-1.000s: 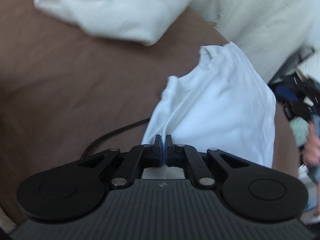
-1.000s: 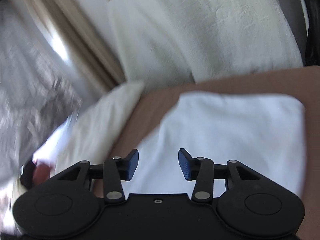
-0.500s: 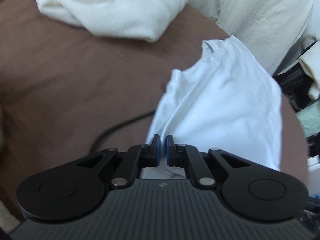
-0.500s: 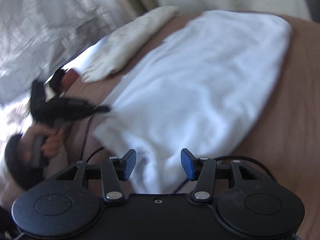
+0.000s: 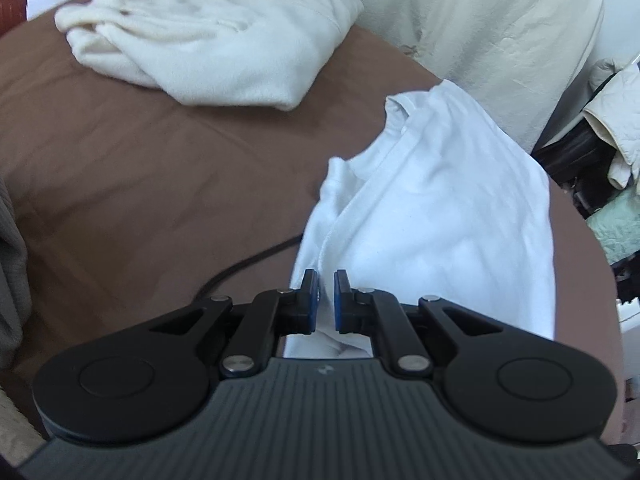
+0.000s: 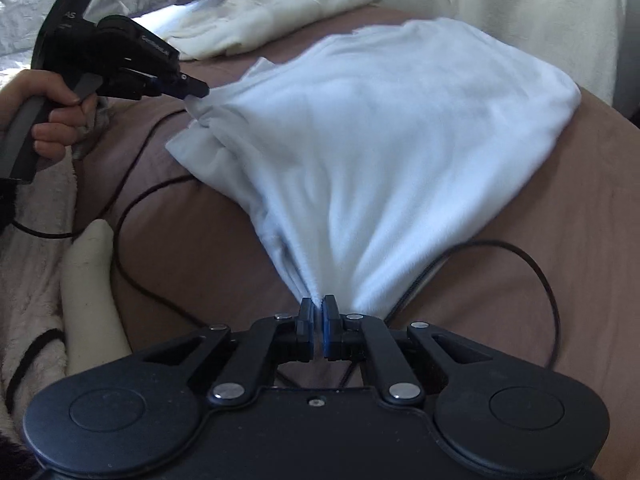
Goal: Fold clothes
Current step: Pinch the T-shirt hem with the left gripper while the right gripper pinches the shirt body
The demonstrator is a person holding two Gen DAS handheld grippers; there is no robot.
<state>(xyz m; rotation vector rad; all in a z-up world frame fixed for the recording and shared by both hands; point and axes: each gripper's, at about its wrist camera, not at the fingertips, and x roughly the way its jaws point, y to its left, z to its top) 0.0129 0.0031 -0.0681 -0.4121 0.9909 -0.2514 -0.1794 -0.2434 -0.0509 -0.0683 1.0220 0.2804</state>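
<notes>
Brown bedsheet (image 5: 140, 184) filled most of both views, pale curtain (image 5: 500, 40) behind it. On it lay the white shirt (image 6: 380, 152), half folded, spread across the middle. My right gripper (image 6: 319, 308) was clamped narrow on a bunched corner of the shirt at the near edge, cloth fanning out from the pads. My left gripper (image 5: 326, 280) was nearly closed, pinching another edge of the shirt; the right-wrist view showed it (image 6: 192, 90) gripping that corner at the far left, my hand (image 6: 52, 116) on the trigger. A cream towel (image 5: 216, 36) sat well apart near the curtain. Black cable (image 6: 132, 216) ran over the sheet beside the shirt.
</notes>
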